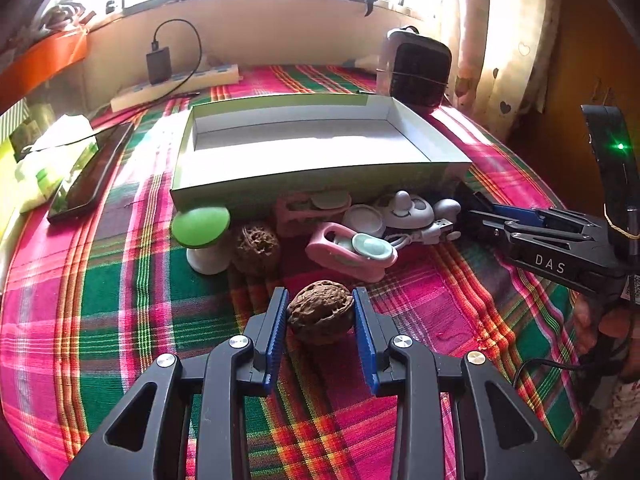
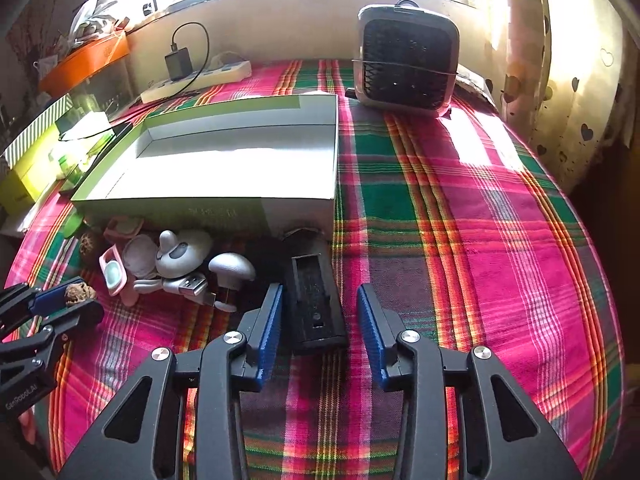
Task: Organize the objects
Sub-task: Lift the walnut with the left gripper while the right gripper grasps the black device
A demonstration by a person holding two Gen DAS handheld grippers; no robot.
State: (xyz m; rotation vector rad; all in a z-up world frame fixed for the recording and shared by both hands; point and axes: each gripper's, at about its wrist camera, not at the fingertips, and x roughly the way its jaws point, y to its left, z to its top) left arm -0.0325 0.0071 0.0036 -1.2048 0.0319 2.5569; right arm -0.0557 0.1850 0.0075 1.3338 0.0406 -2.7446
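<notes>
My left gripper (image 1: 320, 306) is shut on a brown walnut (image 1: 322, 312) low over the plaid cloth; the walnut also shows between the left gripper's fingers in the right wrist view (image 2: 78, 294). An empty open box (image 1: 316, 140) stands behind a row of small items: a green mushroom toy (image 1: 202, 226), a second walnut (image 1: 256, 246), a pink clip (image 1: 352, 250), a white USB gadget (image 1: 408, 210). My right gripper (image 2: 320, 308) is open, its fingers either side of a black rectangular device (image 2: 314, 300) that lies on the cloth. The box also shows in the right wrist view (image 2: 224, 156).
A phone (image 1: 90, 178) and tissue pack (image 1: 48, 160) lie left of the box. A small fan heater (image 2: 408, 58) stands at the back right, a power strip with charger (image 2: 192, 76) at the back left. Curtains hang on the right.
</notes>
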